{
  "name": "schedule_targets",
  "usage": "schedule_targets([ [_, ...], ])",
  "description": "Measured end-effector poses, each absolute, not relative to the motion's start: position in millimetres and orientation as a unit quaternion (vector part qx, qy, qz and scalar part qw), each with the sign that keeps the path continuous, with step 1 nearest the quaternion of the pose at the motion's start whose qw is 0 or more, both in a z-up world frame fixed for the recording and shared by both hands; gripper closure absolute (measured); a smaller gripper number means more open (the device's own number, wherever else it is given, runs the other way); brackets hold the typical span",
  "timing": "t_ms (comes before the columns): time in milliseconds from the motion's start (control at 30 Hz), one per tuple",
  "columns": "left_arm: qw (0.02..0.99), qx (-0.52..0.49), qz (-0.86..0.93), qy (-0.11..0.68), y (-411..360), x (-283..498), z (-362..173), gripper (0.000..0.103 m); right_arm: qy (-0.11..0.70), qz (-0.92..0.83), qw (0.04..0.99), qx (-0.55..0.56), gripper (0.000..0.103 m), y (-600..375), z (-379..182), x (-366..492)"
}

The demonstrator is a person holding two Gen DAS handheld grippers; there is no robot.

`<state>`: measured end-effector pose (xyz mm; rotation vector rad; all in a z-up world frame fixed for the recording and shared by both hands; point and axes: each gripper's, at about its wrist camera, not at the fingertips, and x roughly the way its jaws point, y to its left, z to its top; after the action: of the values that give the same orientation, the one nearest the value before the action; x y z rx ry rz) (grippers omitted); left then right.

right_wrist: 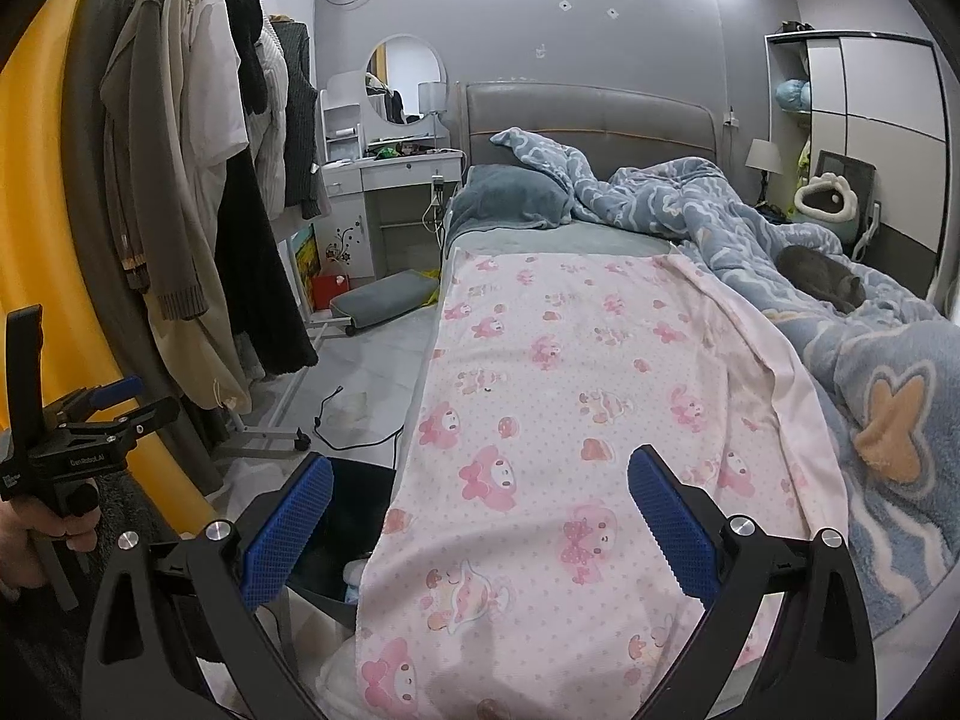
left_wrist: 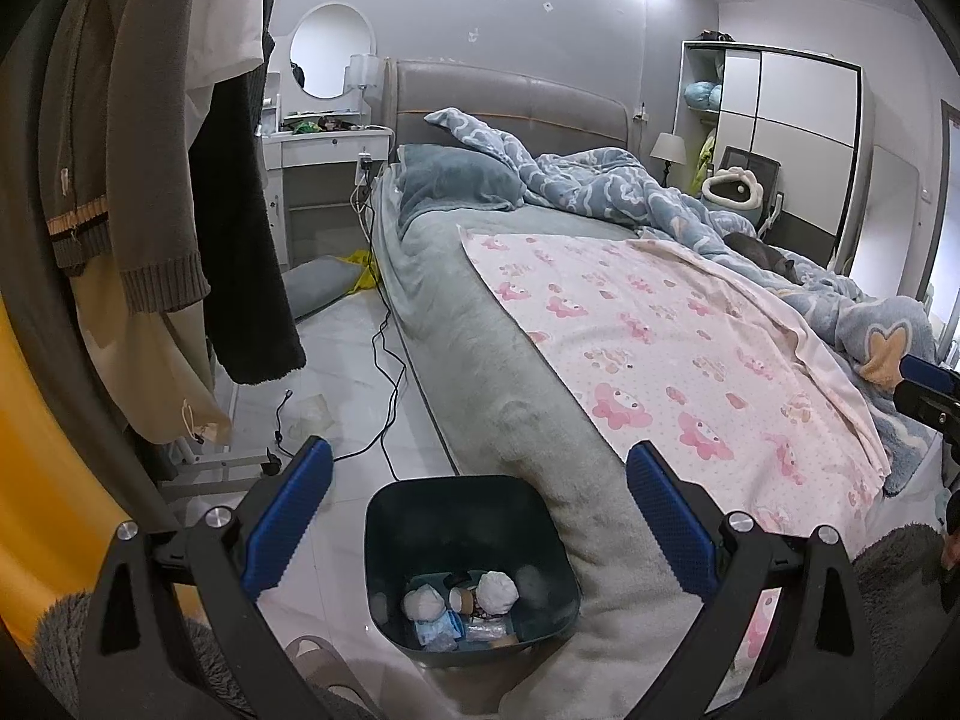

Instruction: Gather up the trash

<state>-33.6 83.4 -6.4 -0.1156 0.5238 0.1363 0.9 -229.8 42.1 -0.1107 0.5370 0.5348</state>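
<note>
A dark teal trash bin [left_wrist: 543, 516] stands on the floor against the bed's foot corner. Inside it lie two crumpled white paper balls [left_wrist: 498, 591], a paper cup [left_wrist: 463, 600] and wrappers. My left gripper [left_wrist: 477, 516] hangs open above the bin, nothing between its blue pads [left_wrist: 288, 516]. My right gripper [right_wrist: 480, 519] is open over the pink patterned sheet [right_wrist: 600, 372], empty; the bin [right_wrist: 354, 504] shows partly at its left finger. The left gripper [right_wrist: 129, 402] appears at the right wrist view's left edge, held by a hand [right_wrist: 36, 531].
A bed [left_wrist: 480, 360] with grey cover and blue duvet [left_wrist: 630, 180] fills the right. A grey cat [right_wrist: 822, 276] lies on the duvet. A clothes rack [right_wrist: 198, 180] stands left. Black cables [left_wrist: 384, 372] and a crumpled plastic scrap [left_wrist: 312, 414] lie on the tile floor. A vanity [left_wrist: 324, 144] stands far back.
</note>
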Motion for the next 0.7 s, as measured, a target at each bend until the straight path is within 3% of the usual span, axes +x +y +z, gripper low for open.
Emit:
schedule_targets([
  [700,0.962,-0.057,0.066,0.259,82.8,-33.9,-5.8,0.003,0.265,0.262,0.926,-0.059,0.003,-227.7,39.6,-2.9],
])
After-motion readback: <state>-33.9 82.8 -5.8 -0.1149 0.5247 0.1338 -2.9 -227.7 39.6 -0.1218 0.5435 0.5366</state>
